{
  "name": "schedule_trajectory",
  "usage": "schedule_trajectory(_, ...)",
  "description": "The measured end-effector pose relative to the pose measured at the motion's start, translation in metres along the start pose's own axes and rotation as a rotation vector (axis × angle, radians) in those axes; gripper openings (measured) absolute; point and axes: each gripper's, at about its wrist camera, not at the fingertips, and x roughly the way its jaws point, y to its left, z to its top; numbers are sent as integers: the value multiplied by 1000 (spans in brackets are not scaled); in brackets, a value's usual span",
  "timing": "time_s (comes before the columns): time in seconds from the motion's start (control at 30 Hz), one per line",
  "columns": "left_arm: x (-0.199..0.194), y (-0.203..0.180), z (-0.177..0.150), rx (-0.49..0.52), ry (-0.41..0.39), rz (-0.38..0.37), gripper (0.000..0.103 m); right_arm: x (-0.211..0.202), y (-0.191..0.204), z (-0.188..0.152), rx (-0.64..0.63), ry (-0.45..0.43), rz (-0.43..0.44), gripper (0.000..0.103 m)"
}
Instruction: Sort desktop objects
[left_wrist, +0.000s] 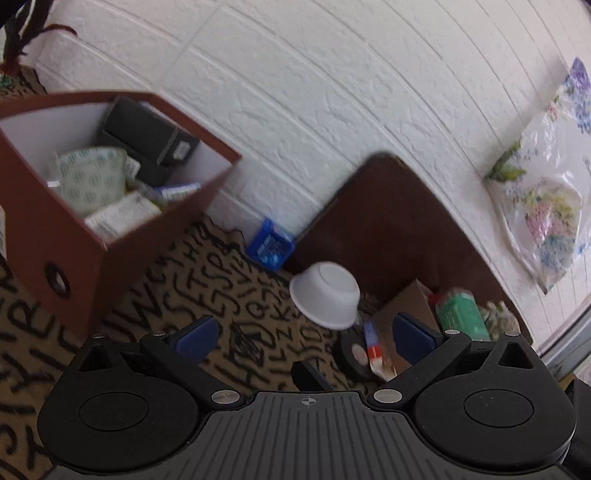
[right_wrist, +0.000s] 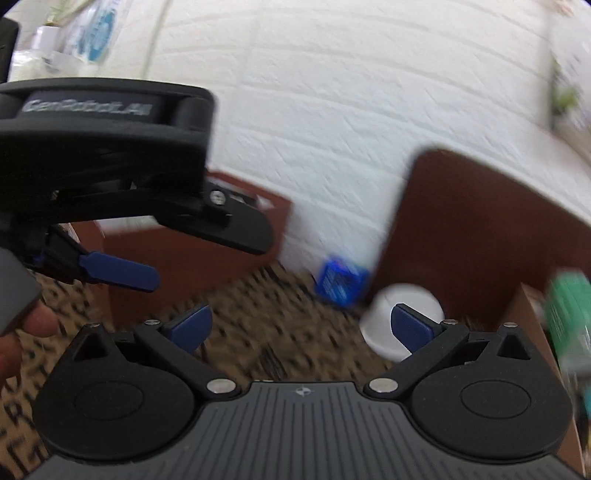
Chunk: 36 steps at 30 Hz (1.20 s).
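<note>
A brown storage box (left_wrist: 74, 236) at the left holds a black box, a green patterned packet and white packs. A white bowl (left_wrist: 327, 295) lies upside down on the lettered cloth, with a blue packet (left_wrist: 271, 245) behind it by the wall. A black tape roll (left_wrist: 352, 354) and a tube (left_wrist: 373, 349) lie near my left gripper's right finger. My left gripper (left_wrist: 303, 336) is open and empty above the cloth. My right gripper (right_wrist: 301, 326) is open and empty; the bowl (right_wrist: 402, 317) sits behind its right finger. The left gripper shows in the right wrist view (right_wrist: 118, 275).
A dark brown board (left_wrist: 388, 229) leans on the white brick wall. A cardboard box (left_wrist: 406, 314) and a green packet (left_wrist: 461, 314) stand at the right. A floral plastic bag (left_wrist: 546, 192) hangs on the wall. The right wrist view is blurred.
</note>
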Motion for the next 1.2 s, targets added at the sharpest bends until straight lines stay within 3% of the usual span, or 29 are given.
schedule_trajectory(0.13,28,-11,-38,28,80,-8,103,-5,-28,-43,42,88,-76,102)
schedule_trajectory(0.3,63,-35,-51,131,135,-23,103,-11,-63,-71,158,141,-148,101)
schedule_trajectory(0.47,98,-51,-46,215,195,-33,100,4,-70,-68,162,142,-135,95)
schedule_trajectory(0.57,115,-52,-39,204,217,-41,96,7,-75,-67,208,110,-128,92)
schedule_trajectory(0.73,141,-51,-23,208,217,-38,87,35,-83,-64,279,164,-134,92)
schedule_trajectory(0.9,176,-53,-6,343,285,-40,74,56,-81,-58,332,179,-271,93)
schedule_trajectory(1.03,198,-49,-2,360,345,-100,67,72,-81,-60,376,202,-339,93)
schedule_trajectory(1.2,223,-48,-9,410,381,-146,65,86,-89,-63,427,226,-341,93)
